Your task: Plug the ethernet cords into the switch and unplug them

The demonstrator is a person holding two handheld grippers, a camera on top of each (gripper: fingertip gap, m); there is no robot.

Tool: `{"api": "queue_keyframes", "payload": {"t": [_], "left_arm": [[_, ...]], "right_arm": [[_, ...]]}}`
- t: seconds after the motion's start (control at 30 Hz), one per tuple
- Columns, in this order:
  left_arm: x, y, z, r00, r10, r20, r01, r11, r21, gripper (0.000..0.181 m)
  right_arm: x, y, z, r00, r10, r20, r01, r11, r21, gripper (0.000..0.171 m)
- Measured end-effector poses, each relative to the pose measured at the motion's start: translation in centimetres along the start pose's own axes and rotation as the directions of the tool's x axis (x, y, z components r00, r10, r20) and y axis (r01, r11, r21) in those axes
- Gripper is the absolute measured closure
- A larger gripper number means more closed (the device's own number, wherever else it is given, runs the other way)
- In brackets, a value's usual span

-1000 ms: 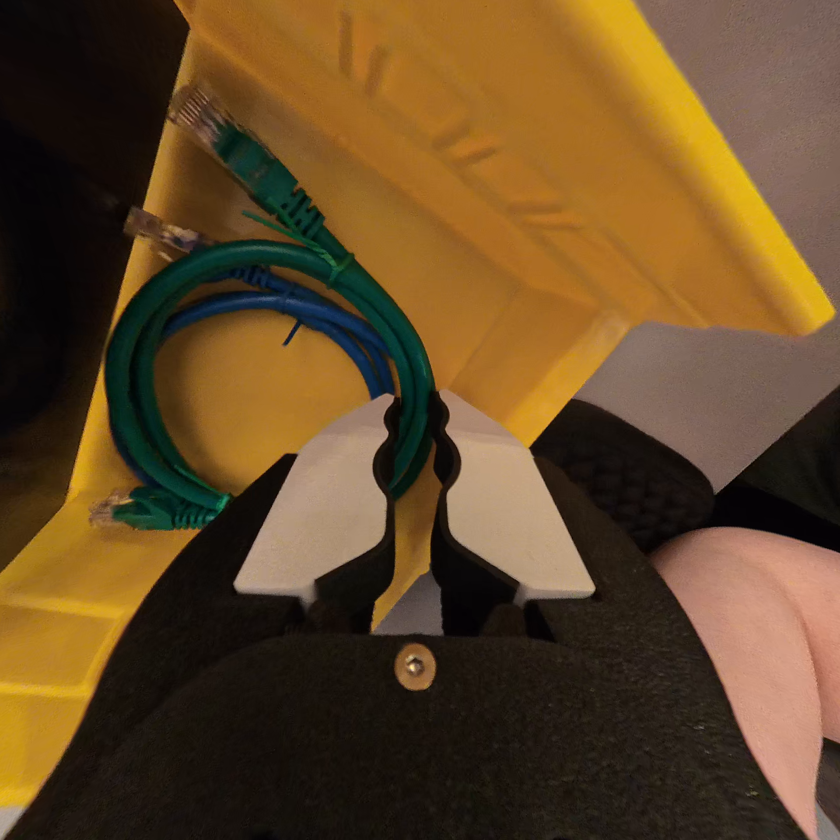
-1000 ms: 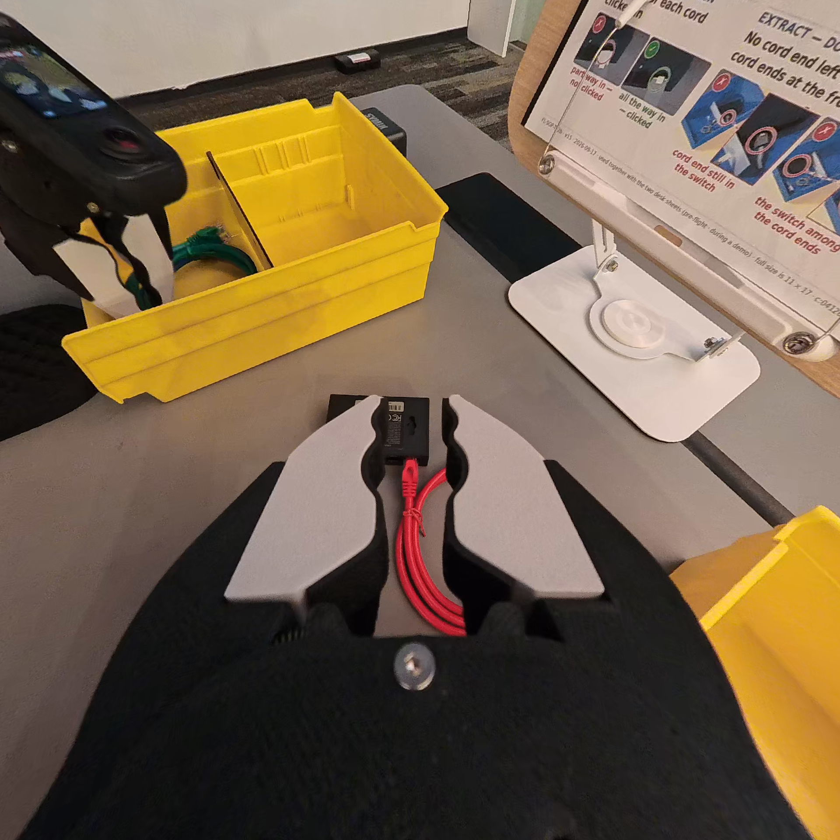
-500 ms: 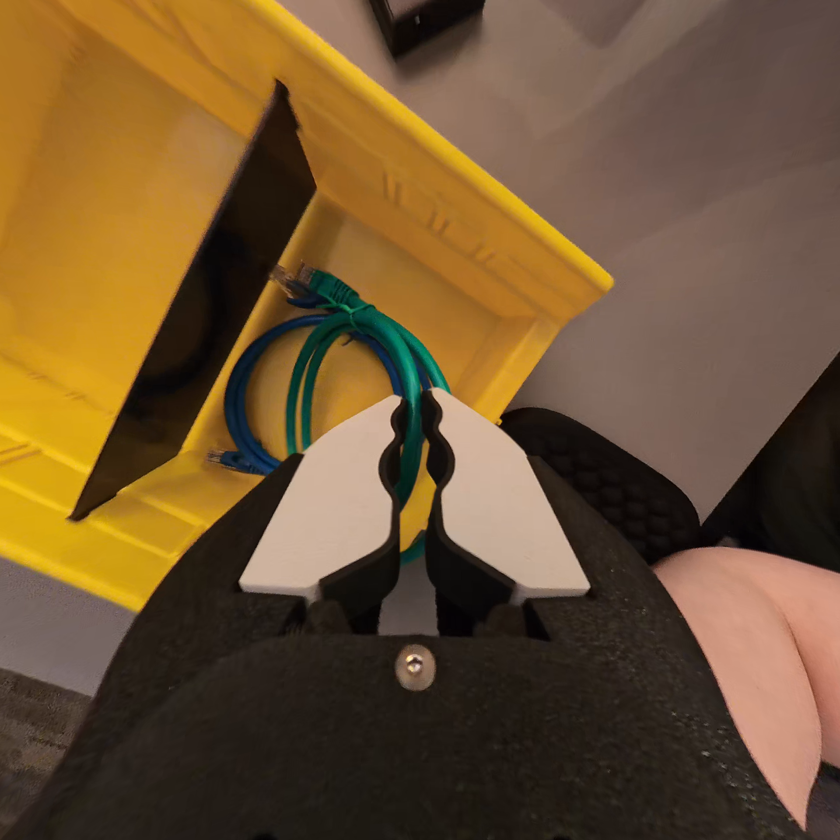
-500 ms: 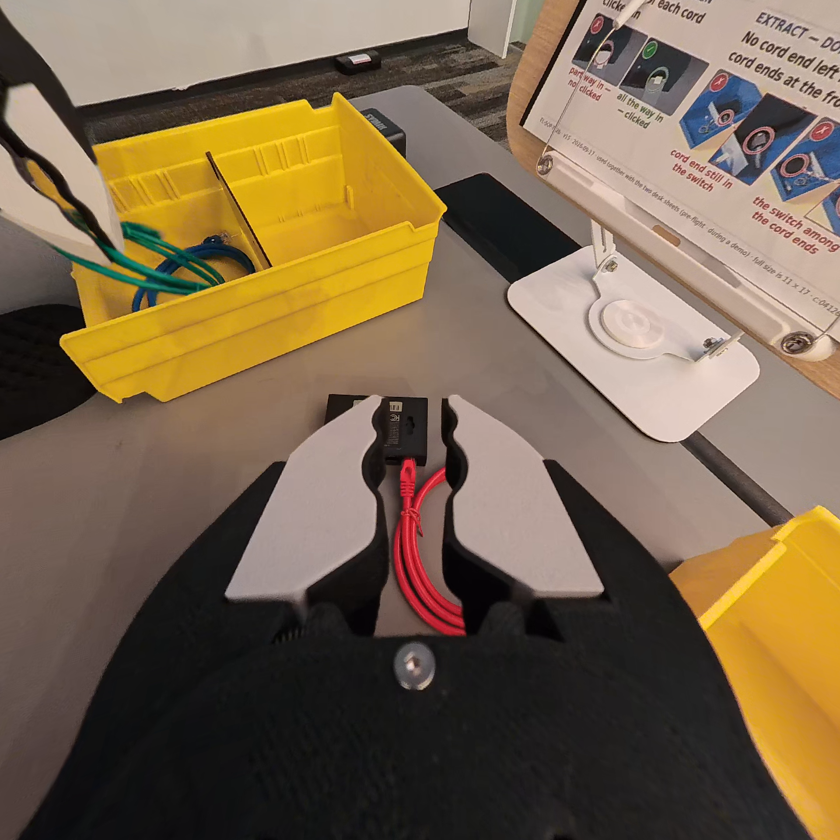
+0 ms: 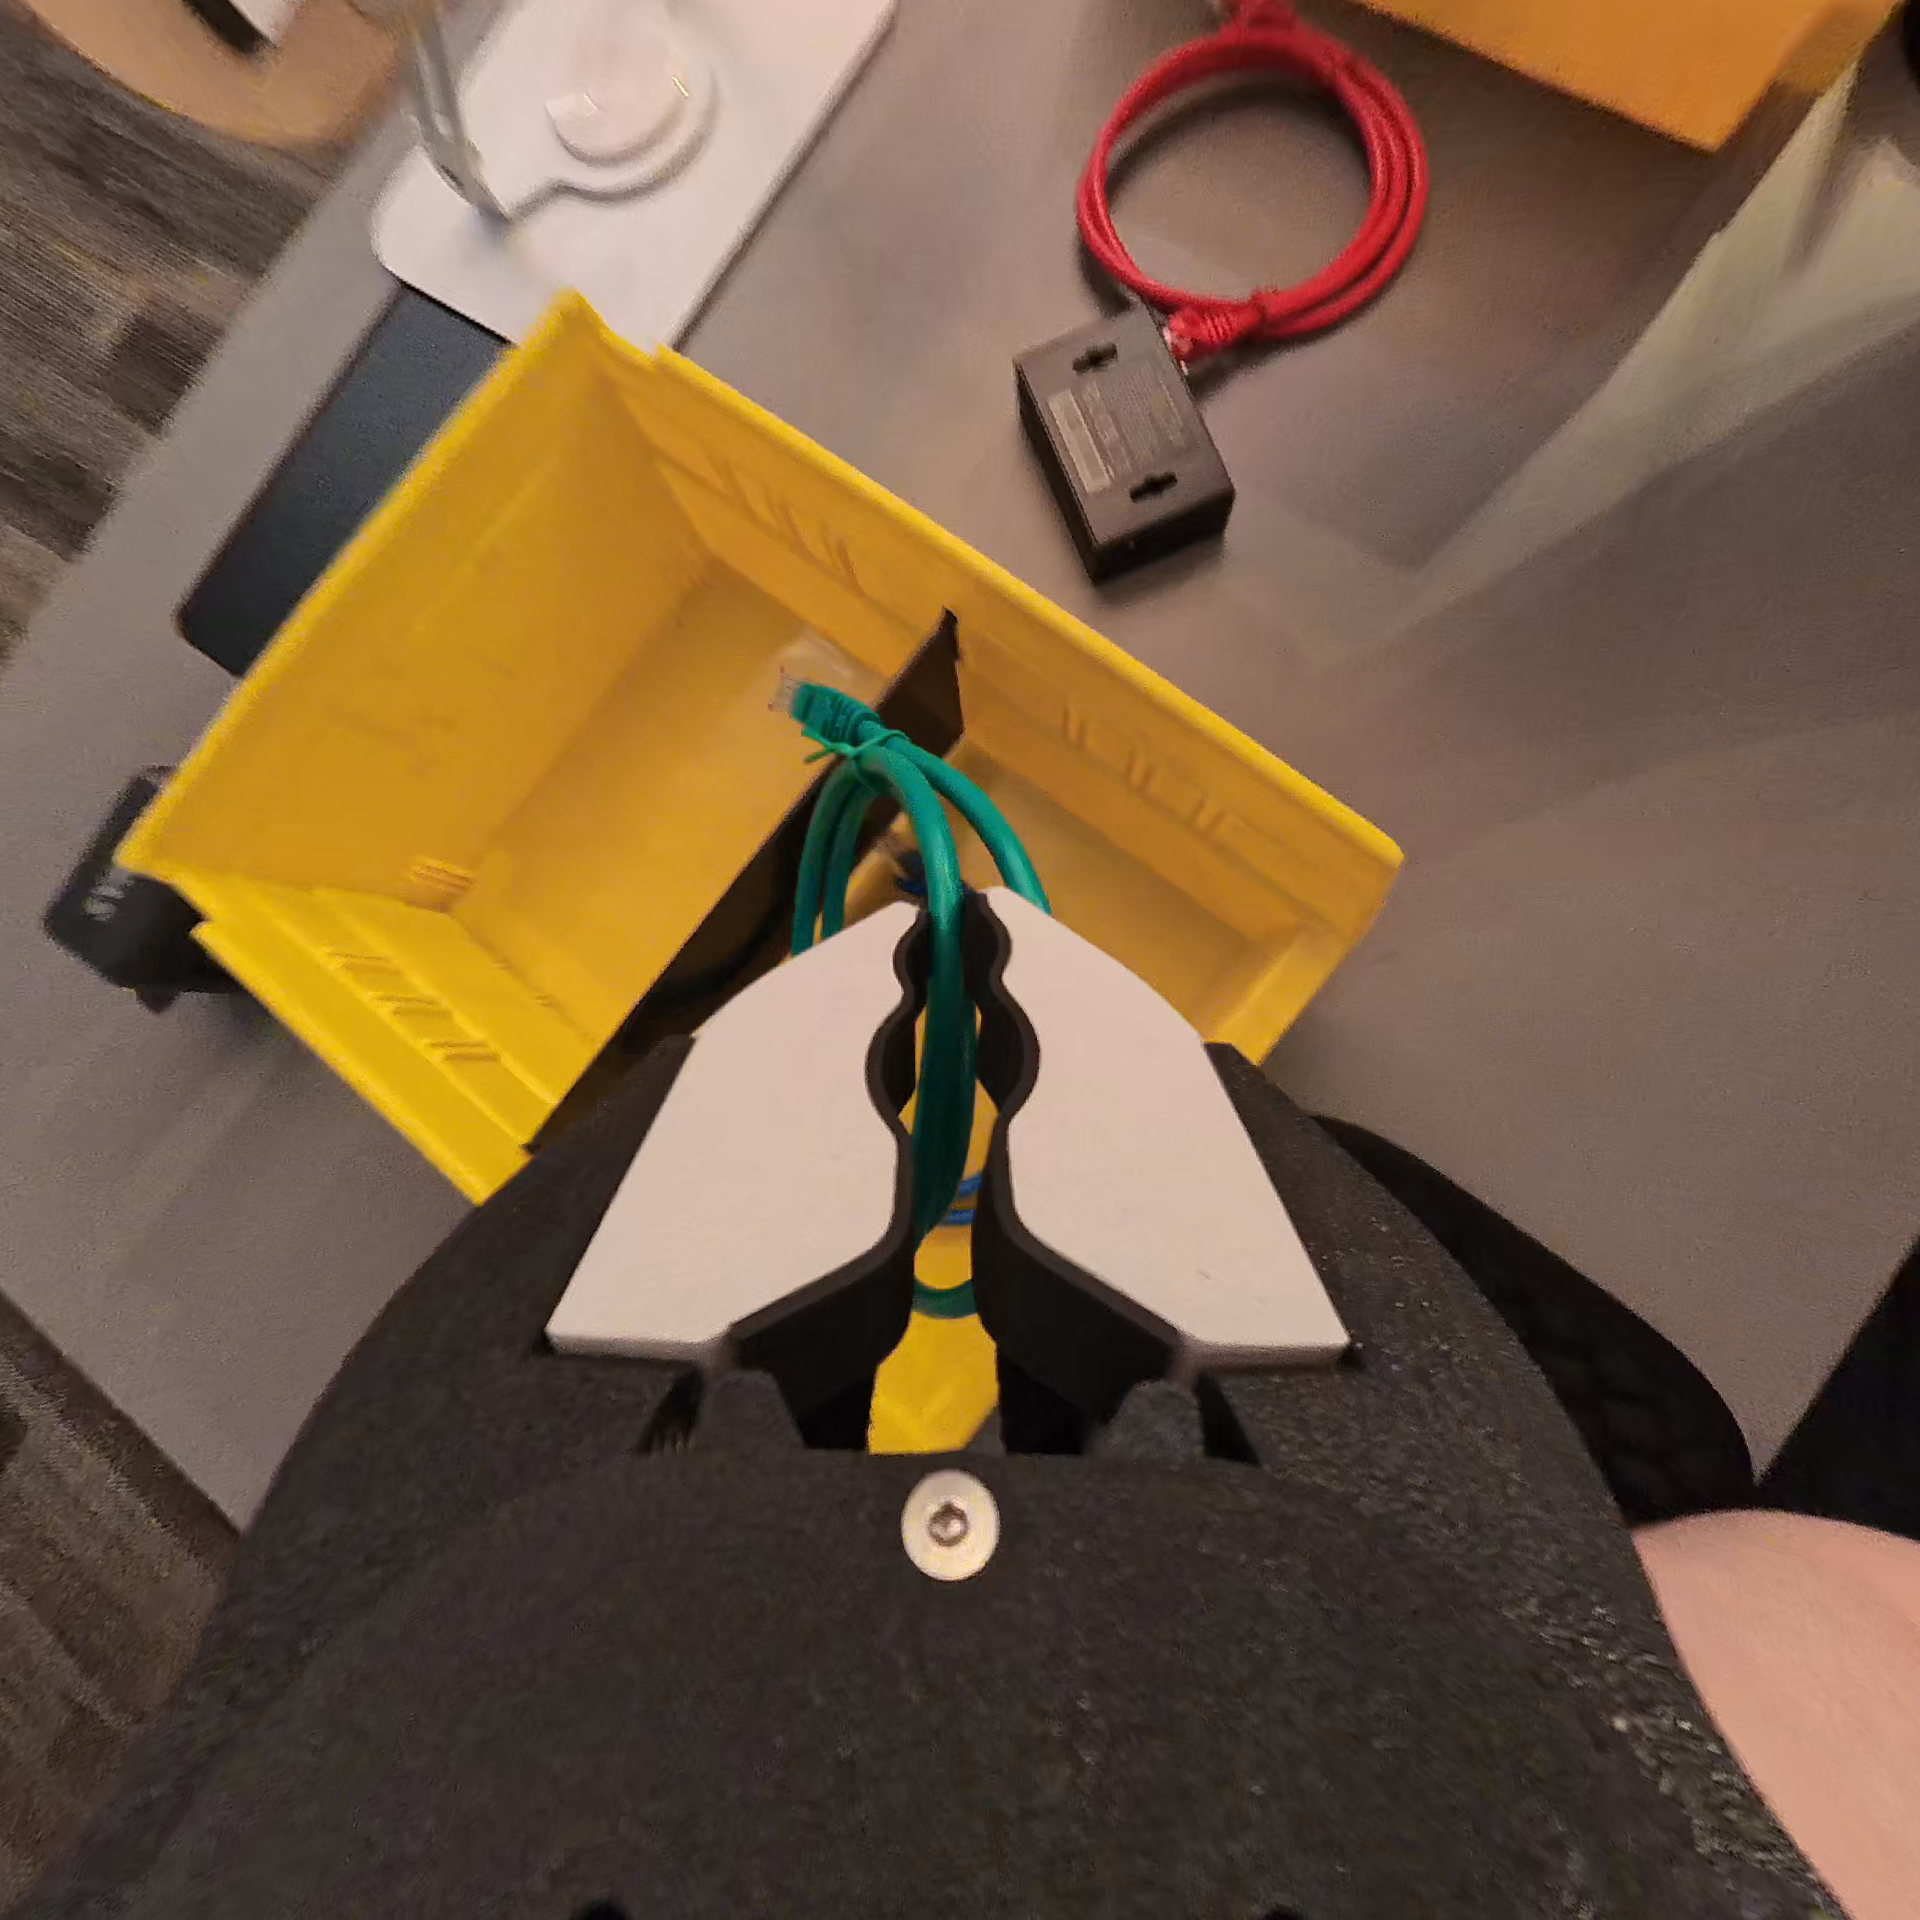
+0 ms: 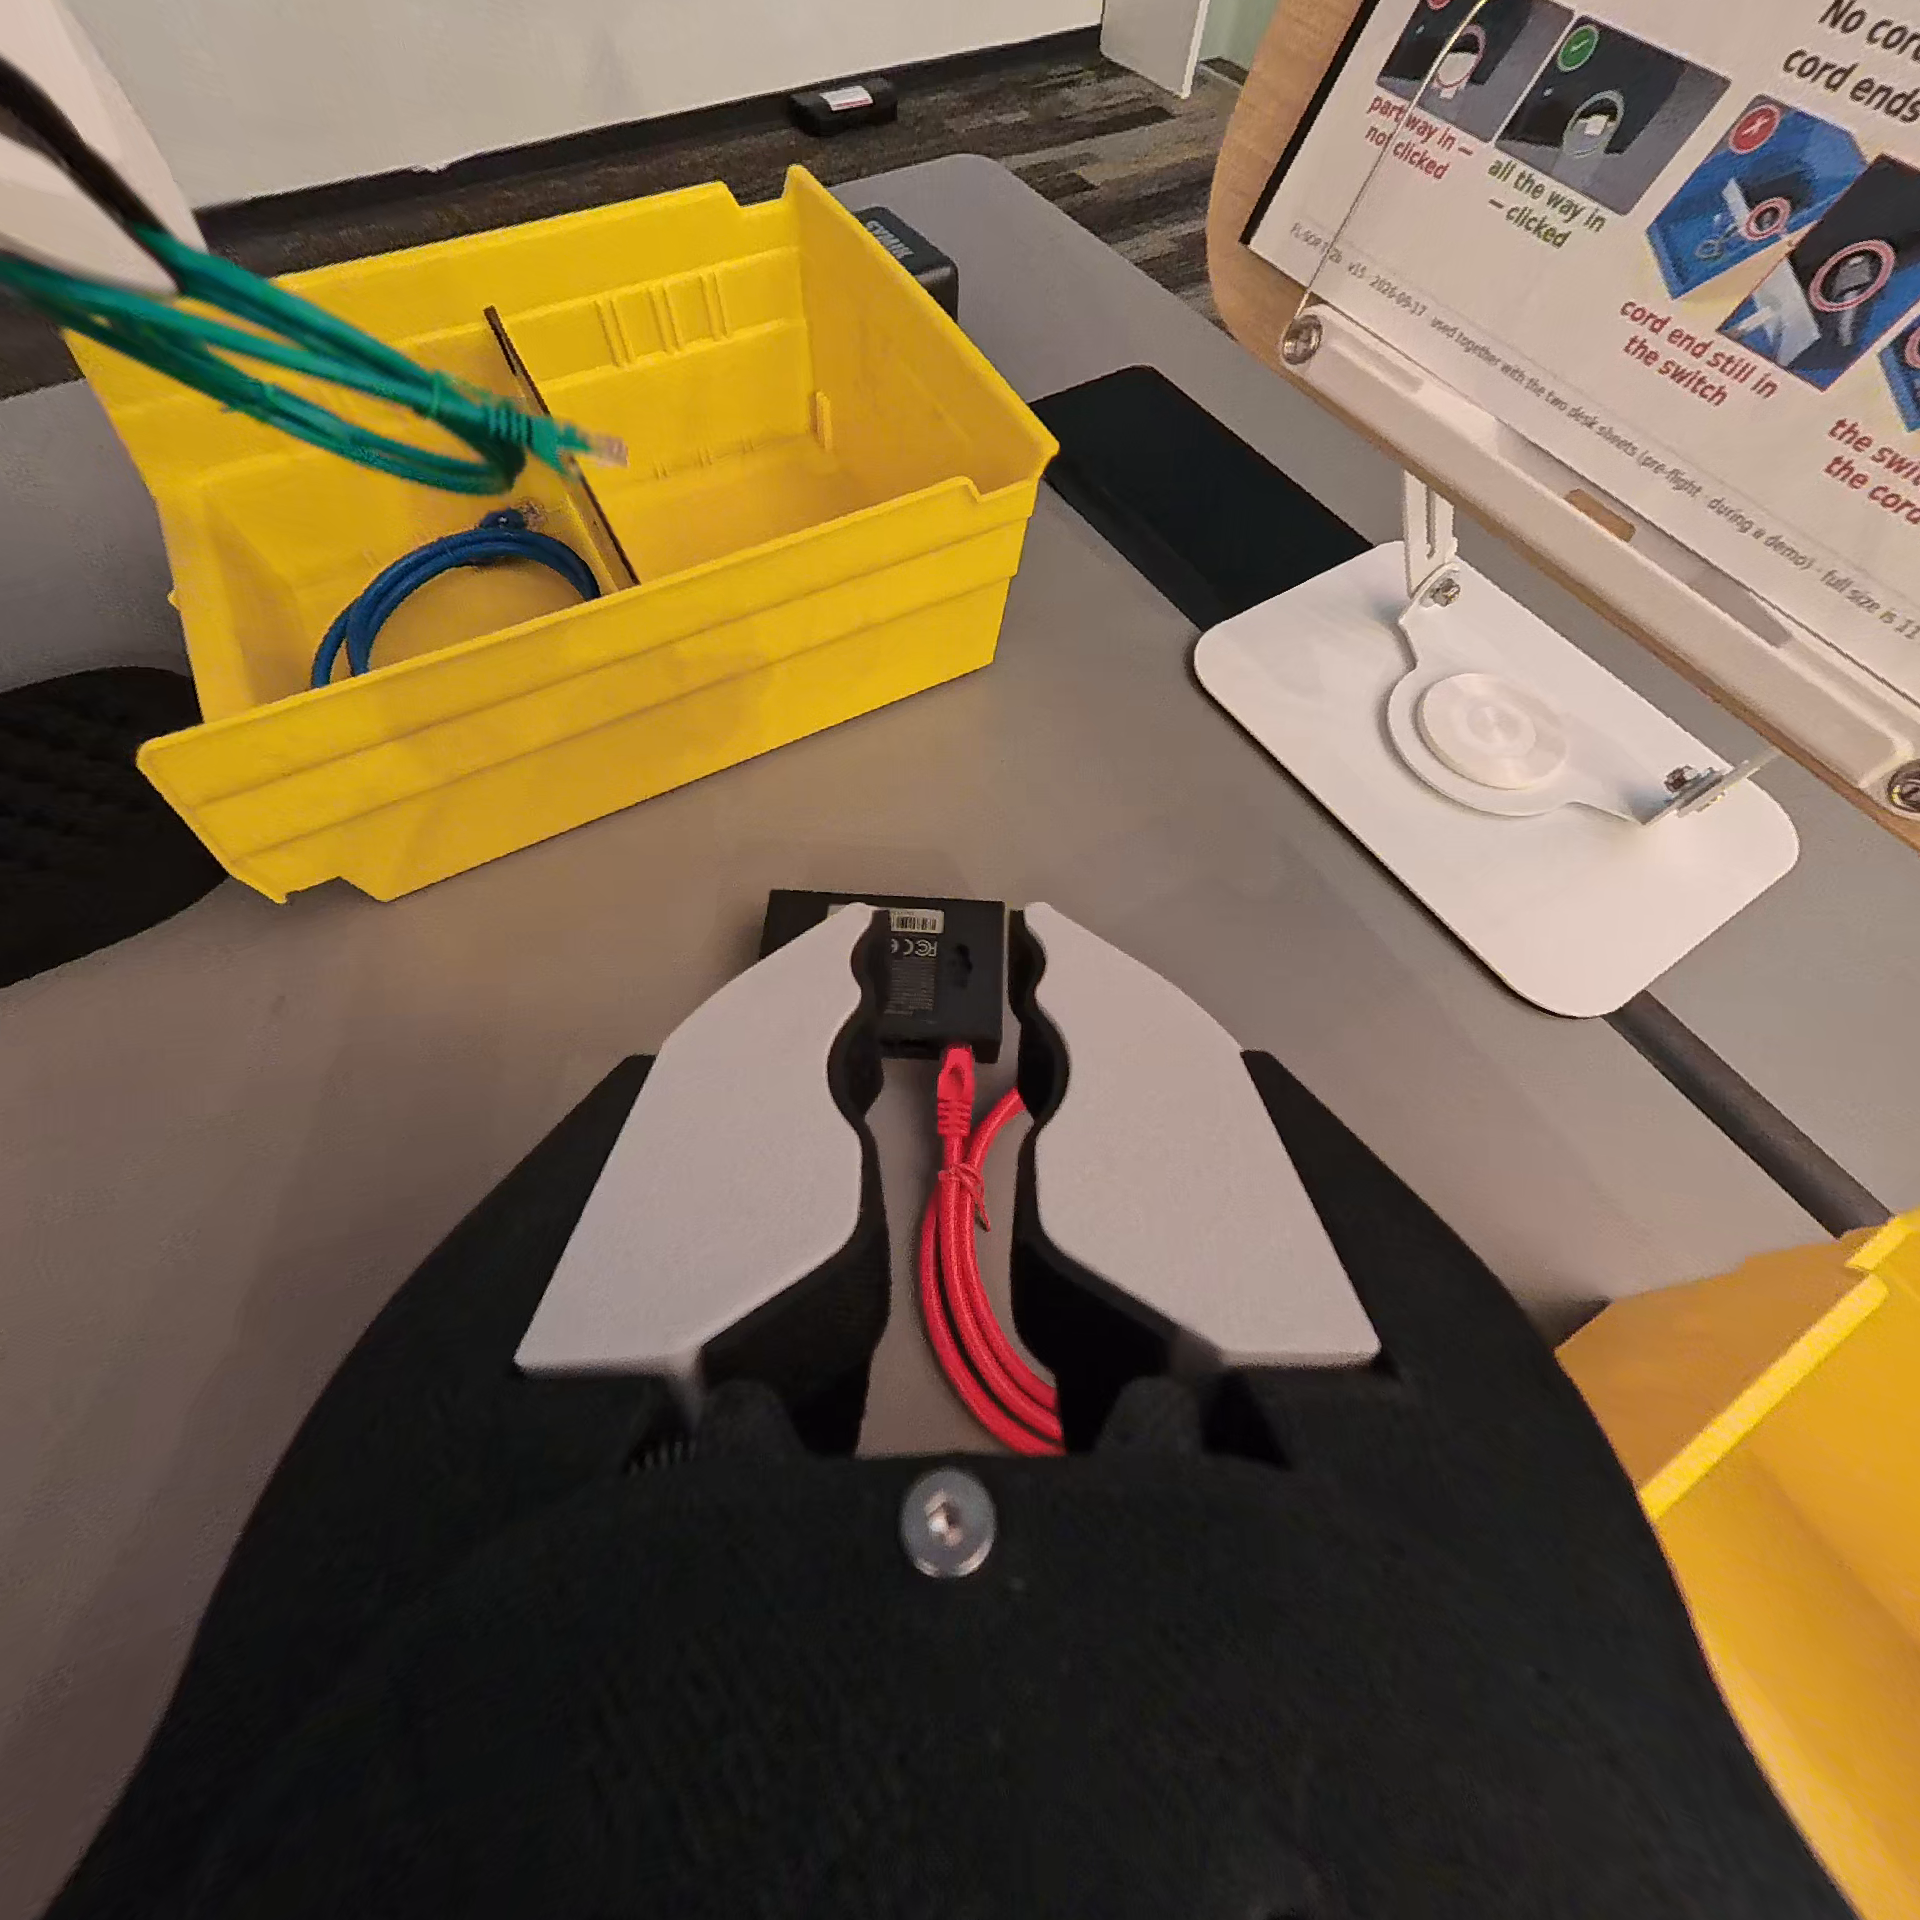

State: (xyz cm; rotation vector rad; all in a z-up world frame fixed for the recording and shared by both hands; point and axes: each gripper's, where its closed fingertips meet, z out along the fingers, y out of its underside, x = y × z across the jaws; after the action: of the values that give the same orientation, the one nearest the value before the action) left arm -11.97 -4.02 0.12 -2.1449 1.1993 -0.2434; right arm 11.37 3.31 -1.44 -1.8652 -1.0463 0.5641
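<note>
My left gripper (image 5: pixel 948 909) is shut on a coiled green ethernet cord (image 5: pixel 940 1039) and holds it in the air above the yellow bin (image 5: pixel 436 727). In the right wrist view the green cord (image 6: pixel 312 364) hangs from that gripper at the top left, one plug pointing right. A blue cord (image 6: pixel 457 592) lies coiled in the bin's left compartment. My right gripper (image 6: pixel 943 925) is open and hovers over the small black switch (image 6: pixel 935 987). A red cord (image 6: pixel 971 1278) is plugged into the switch's near side. The switch (image 5: pixel 1122 447) and the red cord (image 5: pixel 1247 187) also show in the left wrist view.
The yellow bin (image 6: pixel 623 727) has a dark divider and stands on the grey table (image 6: pixel 312 1039). A white stand (image 6: pixel 1496 748) carrying an instruction board is at the right. A second yellow bin (image 6: pixel 1787 1455) sits at the near right. A black mat (image 6: pixel 73 790) is at the left. Across from one pair of fingers to the other is roughly 25 cm. The small black switch (image 6: pixel 935 987) lies around 12 cm away from my right fingertips. My left wrist view (image 5: pixel 1129 354) looks at it from another angle.
My left gripper has lifted the green cord up out of the bin and turned toward the switch. The blue cord stayed in the bin. The right gripper has not moved.
</note>
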Motion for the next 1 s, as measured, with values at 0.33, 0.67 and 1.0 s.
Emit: {"api": "queue_keyframes", "payload": {"t": [0.33, 0.67, 1.0], "left_arm": [[-0.3, -5.0, -3.5, 0.994, 0.006, 0.109, -0.035, 0.963, 0.266, 0.175], [5.7, -15.1, -4.0, 0.998, 0.044, 0.039, -0.058, 0.811, 0.583, 0.176], [9.6, -17.2, -1.1, 0.989, 0.142, 0.037, -0.138, 0.811, 0.568, 0.175]], "right_arm": [[-2.9, -1.1, 0.6, 0.996, -0.025, 0.091, 0.02, 0.998, 0.06, 0.149], [-9.5, -8.9, -5.5, 0.801, 0.094, 0.591, -0.383, 0.839, 0.387, 0.138], [-8.5, -10.6, -7.3, 0.513, 0.239, 0.824, -0.741, 0.608, 0.285, 0.129]]}}
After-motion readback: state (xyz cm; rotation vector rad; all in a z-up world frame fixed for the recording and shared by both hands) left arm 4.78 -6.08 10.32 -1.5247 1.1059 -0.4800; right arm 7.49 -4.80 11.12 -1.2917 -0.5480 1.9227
